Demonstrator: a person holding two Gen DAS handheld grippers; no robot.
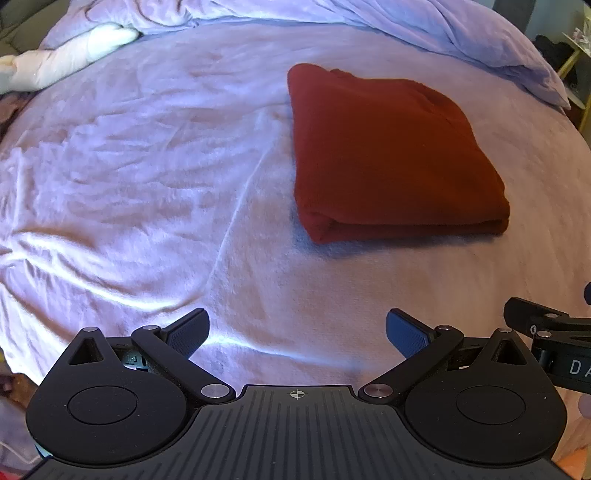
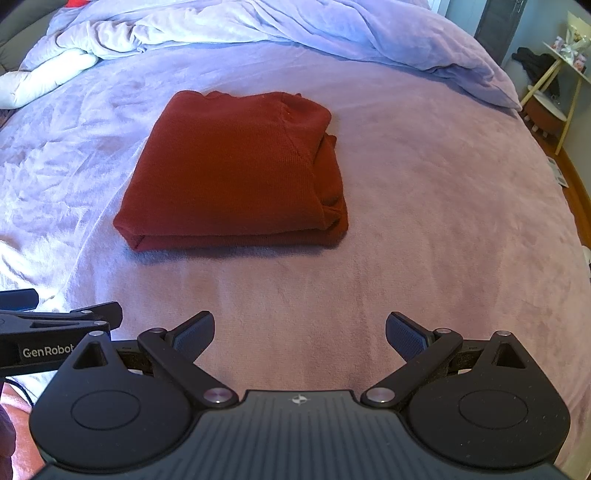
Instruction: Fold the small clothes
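Observation:
A dark red garment (image 1: 388, 155) lies folded into a thick rectangle on the lilac bedspread (image 1: 147, 166). It also shows in the right wrist view (image 2: 236, 173), ahead and left of centre. My left gripper (image 1: 297, 334) is open and empty, held above the bed, near and to the left of the garment. My right gripper (image 2: 300, 334) is open and empty, also short of the garment's near folded edge. Each gripper's side shows in the other's view, my right one at the right edge (image 1: 554, 339), my left one at the left edge (image 2: 55, 336).
A crumpled lilac duvet (image 2: 258, 26) is bunched along the far side of the bed. A white pillow (image 1: 70, 55) lies at the far left. A small shelf unit (image 2: 550, 92) stands beyond the bed's right edge.

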